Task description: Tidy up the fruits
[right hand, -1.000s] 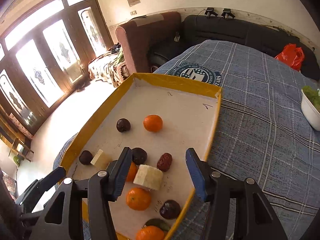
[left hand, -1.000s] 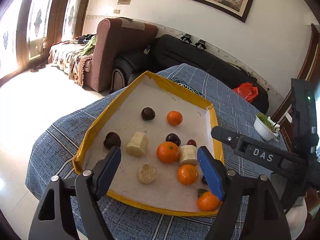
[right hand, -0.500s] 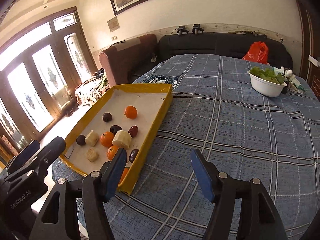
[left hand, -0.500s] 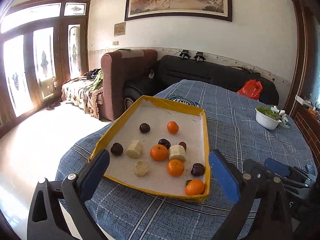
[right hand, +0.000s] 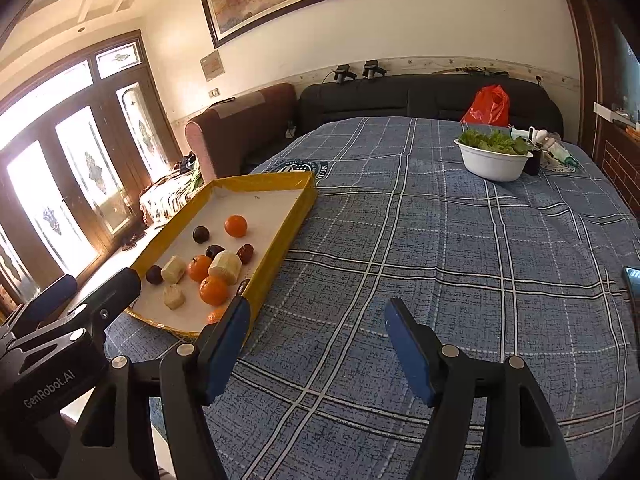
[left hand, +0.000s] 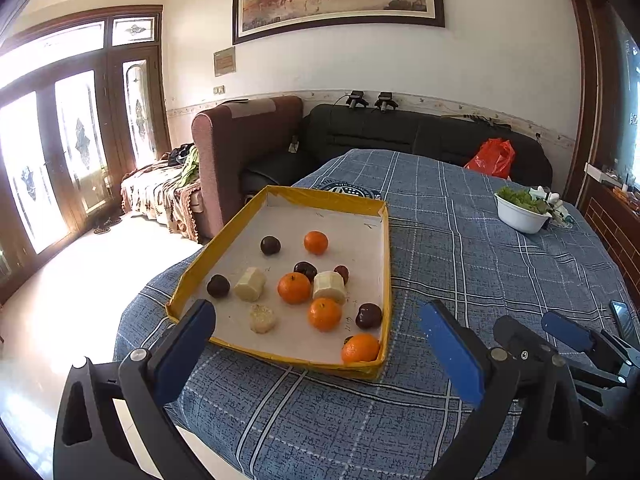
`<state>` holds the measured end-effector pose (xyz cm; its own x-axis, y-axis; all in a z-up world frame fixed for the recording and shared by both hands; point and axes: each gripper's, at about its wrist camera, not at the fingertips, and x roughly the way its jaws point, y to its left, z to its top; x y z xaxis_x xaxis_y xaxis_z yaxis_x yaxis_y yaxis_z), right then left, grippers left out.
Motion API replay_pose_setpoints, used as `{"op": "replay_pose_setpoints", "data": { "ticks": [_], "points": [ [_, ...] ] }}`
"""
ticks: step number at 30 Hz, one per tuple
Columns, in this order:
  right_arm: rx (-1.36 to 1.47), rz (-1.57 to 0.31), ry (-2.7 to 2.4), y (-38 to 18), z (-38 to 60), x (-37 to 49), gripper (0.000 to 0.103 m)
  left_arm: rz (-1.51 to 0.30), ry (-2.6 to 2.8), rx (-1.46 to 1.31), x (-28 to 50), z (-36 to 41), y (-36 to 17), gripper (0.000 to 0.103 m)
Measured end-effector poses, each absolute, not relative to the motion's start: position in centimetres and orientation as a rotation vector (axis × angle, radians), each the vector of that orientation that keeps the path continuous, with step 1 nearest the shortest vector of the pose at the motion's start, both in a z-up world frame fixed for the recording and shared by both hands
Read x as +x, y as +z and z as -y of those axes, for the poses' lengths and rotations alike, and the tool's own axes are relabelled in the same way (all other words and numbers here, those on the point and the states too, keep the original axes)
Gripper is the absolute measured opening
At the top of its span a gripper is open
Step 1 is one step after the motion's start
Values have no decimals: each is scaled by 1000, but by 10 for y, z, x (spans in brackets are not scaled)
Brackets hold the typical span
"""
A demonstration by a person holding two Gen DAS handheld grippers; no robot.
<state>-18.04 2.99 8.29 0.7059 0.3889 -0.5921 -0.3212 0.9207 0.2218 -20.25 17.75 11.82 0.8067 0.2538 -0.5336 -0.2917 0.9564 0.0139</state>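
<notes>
A yellow-rimmed tray (left hand: 385,264) with a white floor lies on the blue plaid tablecloth; it also shows in the right wrist view (right hand: 280,236). It holds several oranges (left hand: 294,288), dark plums (left hand: 270,245) and pale cut pieces (left hand: 250,284). One orange (left hand: 360,348) sits in the tray's near right corner. My left gripper (left hand: 316,344) is open and empty, pulled back just short of the tray's near edge. My right gripper (right hand: 318,344) is open and empty over bare cloth, to the right of the tray.
A white bowl of greens (right hand: 493,160) stands far right on the table (right hand: 440,260). A red bag (right hand: 486,106) lies on the black sofa behind. A dark phone edge (right hand: 632,280) shows at the right. The table's near left edge drops to the floor.
Both grippers have drawn back and up from over the tray. The right one has swung right, off the tray onto the cloth. The fruit has not moved.
</notes>
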Motion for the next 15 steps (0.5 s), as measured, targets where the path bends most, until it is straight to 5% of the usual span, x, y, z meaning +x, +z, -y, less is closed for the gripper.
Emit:
{"op": "replay_pose_setpoints", "data": {
  "ticks": [15],
  "points": [
    [109, -706, 362, 70, -25, -174, 79, -606, 271, -73, -193, -175, 106, 103]
  ]
}}
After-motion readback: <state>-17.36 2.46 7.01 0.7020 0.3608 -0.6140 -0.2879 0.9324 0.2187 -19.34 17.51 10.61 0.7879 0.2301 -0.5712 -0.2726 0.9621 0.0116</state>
